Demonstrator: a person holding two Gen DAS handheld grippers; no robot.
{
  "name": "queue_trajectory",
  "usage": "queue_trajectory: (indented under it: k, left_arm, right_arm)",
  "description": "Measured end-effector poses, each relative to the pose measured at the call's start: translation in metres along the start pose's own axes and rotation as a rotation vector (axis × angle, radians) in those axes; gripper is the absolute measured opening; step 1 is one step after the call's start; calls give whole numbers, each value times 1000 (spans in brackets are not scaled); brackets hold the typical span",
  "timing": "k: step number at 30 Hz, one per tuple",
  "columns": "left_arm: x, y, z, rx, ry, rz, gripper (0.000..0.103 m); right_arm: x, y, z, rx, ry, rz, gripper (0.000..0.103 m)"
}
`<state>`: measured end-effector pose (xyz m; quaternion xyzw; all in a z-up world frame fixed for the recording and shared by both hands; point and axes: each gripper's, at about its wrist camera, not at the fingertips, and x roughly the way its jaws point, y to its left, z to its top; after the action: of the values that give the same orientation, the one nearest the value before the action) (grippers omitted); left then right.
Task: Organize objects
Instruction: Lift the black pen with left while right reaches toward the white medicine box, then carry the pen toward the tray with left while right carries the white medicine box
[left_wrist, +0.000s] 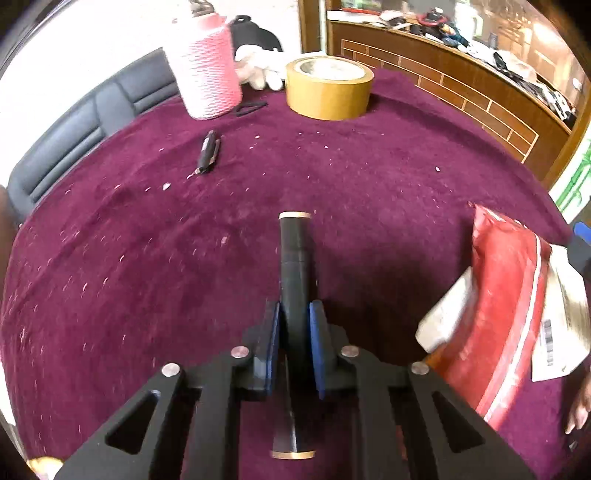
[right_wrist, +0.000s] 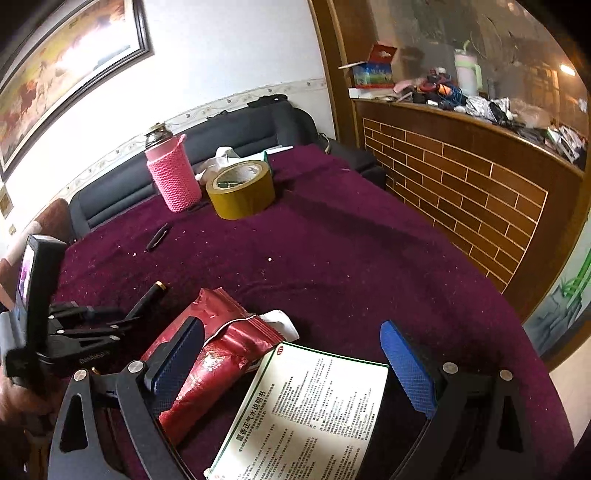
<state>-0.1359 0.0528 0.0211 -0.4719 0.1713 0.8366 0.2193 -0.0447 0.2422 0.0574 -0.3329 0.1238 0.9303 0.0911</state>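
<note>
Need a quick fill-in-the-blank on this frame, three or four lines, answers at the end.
1. The left hand-held gripper is shut on a black ____ with gold ends.
2. The right hand-held gripper is ____, with nothing pinched.
3. The roll of tape lies flat beside a bottle in a knitted ____ sleeve.
4. Between the right gripper's fingers lie a paper leaflet and a ____ foil packet.

Missing words: pen; open; pink; red

Left claw (left_wrist: 294, 339) is pointing steeply downward, jaws clamping tight. Right claw (right_wrist: 295, 363) is angling downward, jaws standing wide apart.
</note>
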Motion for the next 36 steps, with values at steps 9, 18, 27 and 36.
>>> queue_trajectory:
  k: [9, 18, 27, 36]
  left_arm:
    - [-85, 5, -68, -151, -116, -83, 14]
    - [-168, 5, -147, -319, -295, -146, 14]
    - [-197, -1, -186, -305, -334, -76, 14]
    - [-205, 3, -215, -342, -311, -67, 14]
  right_arm:
    - [-5, -18, 8, 54, -39, -7, 98]
    - [-4, -57, 8, 183, -32, -55, 98]
    - [-35, -50, -12, 177, 101, 20, 99]
    - [-16, -16, -26, 135, 226, -25, 98]
